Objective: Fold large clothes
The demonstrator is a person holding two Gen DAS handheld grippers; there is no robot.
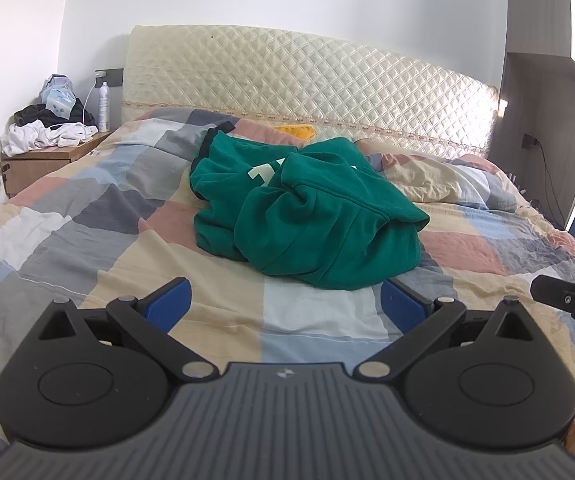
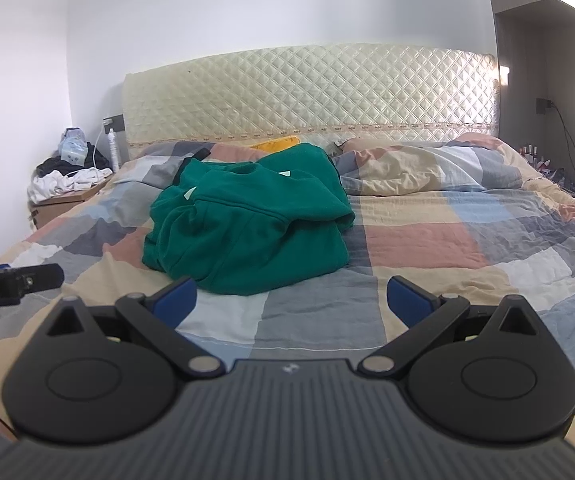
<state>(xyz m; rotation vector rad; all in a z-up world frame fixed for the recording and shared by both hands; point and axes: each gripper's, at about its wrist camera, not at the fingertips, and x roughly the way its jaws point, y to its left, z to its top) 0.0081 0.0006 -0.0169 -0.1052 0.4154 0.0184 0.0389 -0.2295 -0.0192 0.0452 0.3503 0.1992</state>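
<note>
On the bed (image 1: pixel 67 232) ahead, the crumpled green sweatshirt (image 1: pixel 307 216) looks soft, thick and floppy — I'd pinch its near hem, left tool (image 1: pixel 285 304) and right tool (image 2: pixel 291 300) both spread apart, empty.

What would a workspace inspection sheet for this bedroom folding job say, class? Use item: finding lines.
Surface: bed with checked quilt, rumpled at the far right.
Job's things: green sweatshirt crumpled in a heap mid-bed, unfolded.
Clutter: clothes pile and spray can on the nightstand; yellow item by the headboard.
Grippers: left gripper and right gripper both open, empty, short of the sweatshirt.
Cables: white cable over the nightstand; black cable at the right wall.
Surroundings: white walls.
</note>
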